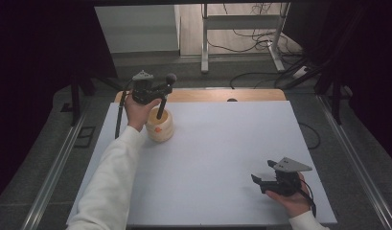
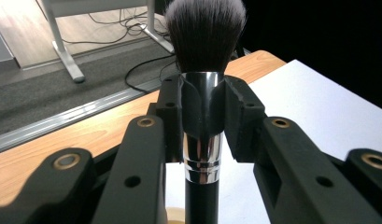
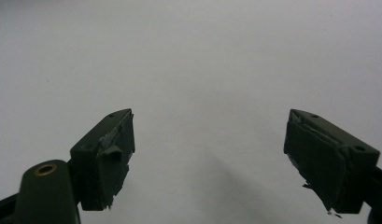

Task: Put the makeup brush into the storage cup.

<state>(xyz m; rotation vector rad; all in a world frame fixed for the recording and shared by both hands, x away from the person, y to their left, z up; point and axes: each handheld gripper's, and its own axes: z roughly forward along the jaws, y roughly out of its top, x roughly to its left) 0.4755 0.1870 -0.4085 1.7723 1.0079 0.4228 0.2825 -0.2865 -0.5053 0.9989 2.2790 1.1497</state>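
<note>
Left gripper (image 1: 161,94) clamped tight on makeup brush (image 2: 203,93) at its chrome collar, handle tip just inside cream holder (image 1: 160,127) directly below; keep upright, lower straight, release once seated. Right gripper (image 3: 209,158) wide open, empty

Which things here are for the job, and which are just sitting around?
For the job:
- brush, clamped in the left gripper, bristles up
- round cream pot right under the brush handle

Just around:
- right gripper, open, holding nothing, low over the white table
- cables on the floor behind
- metal frame legs
</note>
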